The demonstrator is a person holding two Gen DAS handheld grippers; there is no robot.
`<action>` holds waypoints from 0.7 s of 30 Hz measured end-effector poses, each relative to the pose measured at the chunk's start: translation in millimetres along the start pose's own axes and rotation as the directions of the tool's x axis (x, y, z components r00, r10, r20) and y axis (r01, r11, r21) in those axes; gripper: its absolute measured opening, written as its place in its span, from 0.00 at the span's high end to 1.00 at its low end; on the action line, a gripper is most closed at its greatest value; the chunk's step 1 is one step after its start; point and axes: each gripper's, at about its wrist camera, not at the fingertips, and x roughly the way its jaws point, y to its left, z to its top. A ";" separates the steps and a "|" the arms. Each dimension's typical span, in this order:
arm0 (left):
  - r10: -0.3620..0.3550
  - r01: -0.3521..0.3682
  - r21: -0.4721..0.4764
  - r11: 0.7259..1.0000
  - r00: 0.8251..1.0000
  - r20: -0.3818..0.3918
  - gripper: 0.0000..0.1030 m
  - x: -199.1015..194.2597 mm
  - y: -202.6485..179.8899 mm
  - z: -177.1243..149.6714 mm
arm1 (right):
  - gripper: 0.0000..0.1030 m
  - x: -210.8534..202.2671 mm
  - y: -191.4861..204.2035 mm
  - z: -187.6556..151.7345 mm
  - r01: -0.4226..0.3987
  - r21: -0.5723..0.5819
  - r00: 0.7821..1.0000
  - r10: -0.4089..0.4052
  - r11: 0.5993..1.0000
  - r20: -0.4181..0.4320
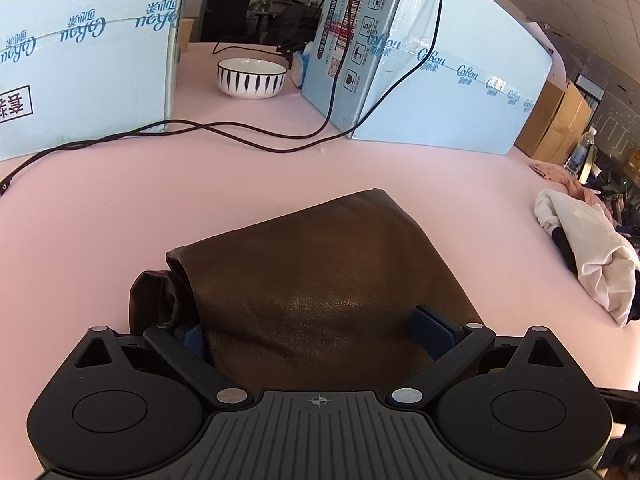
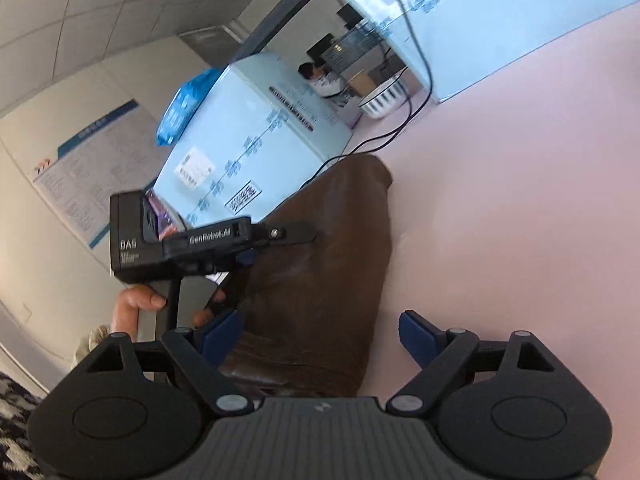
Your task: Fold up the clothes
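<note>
Bright, even daylight; soft sheen on the brown leather garment [image 1: 320, 280]; fisheye bending at edges, right view slightly motion-blurred.

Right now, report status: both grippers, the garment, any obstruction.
Left gripper open, straddling the folded brown garment. Right gripper open, garment's edge between its fingers, not pinched. Black cable lies beyond the garment; white cloth sits off to the side.

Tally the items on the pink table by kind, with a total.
Garments: 3: brown leather piece, white bundle, pink one
Blue cartons: 2
Striped bowl: 1
Black cables: 2
Total: 8
</note>
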 end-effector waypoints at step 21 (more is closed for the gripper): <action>-0.220 0.220 -0.027 0.975 0.975 -0.019 0.01 -27.0 -19.9 -50.8 | 0.80 -32.4 -16.6 12.1 -0.007 0.155 0.980 -0.024 0.988 0.198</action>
